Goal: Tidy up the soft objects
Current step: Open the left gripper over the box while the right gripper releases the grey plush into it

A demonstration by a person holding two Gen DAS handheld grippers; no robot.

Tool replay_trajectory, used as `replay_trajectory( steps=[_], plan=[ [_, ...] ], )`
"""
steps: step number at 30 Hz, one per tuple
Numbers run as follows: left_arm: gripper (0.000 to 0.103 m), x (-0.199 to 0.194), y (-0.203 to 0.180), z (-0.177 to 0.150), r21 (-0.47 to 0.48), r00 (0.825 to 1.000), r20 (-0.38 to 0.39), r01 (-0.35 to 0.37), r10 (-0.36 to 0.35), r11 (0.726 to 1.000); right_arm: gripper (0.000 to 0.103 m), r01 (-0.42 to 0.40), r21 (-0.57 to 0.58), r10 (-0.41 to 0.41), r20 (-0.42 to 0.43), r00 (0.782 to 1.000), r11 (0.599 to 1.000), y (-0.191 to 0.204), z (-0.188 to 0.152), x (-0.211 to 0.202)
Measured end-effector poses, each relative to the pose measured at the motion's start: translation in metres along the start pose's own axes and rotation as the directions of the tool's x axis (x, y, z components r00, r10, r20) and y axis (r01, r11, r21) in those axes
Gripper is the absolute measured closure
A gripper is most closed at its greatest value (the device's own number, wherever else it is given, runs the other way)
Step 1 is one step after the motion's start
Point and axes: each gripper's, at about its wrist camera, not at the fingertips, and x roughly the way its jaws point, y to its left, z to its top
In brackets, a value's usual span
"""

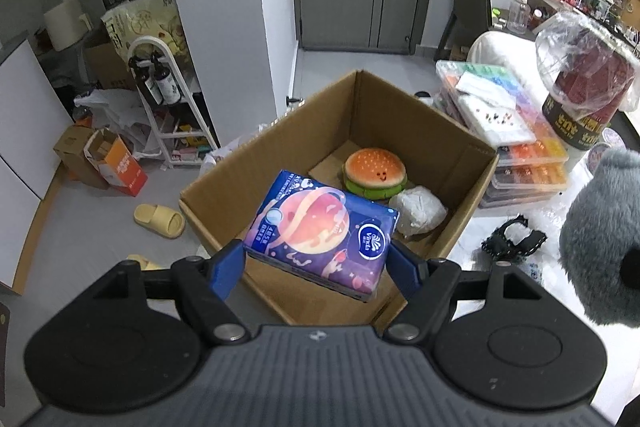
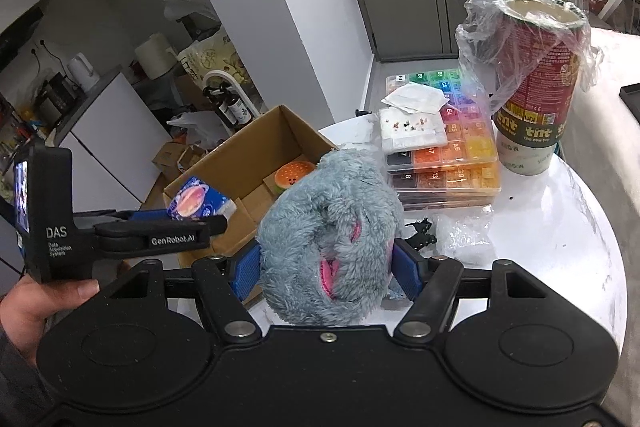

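Observation:
My left gripper is shut on a purple tissue pack and holds it over the near edge of an open cardboard box. Inside the box lie a squishy burger toy and a white wrapped bundle. My right gripper is shut on a grey plush toy with pink marks, held above the white table to the right of the box. The plush also shows at the right edge of the left wrist view. The left gripper with the tissue pack shows in the right wrist view.
On the table stand stacked colourful bead organiser cases, a tall tnt cup wrapped in plastic, a black lacy item and clear plastic wrap. On the floor left of the box lie yellow slippers, small boxes and a white rack.

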Motion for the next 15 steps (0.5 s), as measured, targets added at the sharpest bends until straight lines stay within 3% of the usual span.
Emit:
replay_trajectory(
  steps=[4,15],
  plan=[
    [0.027,0.005,0.000,0.001,0.024,1.000,0.008,-0.005,0.004,1.000,0.037,0.000,-0.011,0.000,-0.011,1.000,1.000,0.005,0.001,0.007],
    [0.026,-0.009,0.011,0.004,-0.047,0.999,0.004,0.032,-0.032,0.998,0.037,-0.023,-0.037,0.023,-0.001,1.000,0.999,0.021,0.013,0.011]
  ],
)
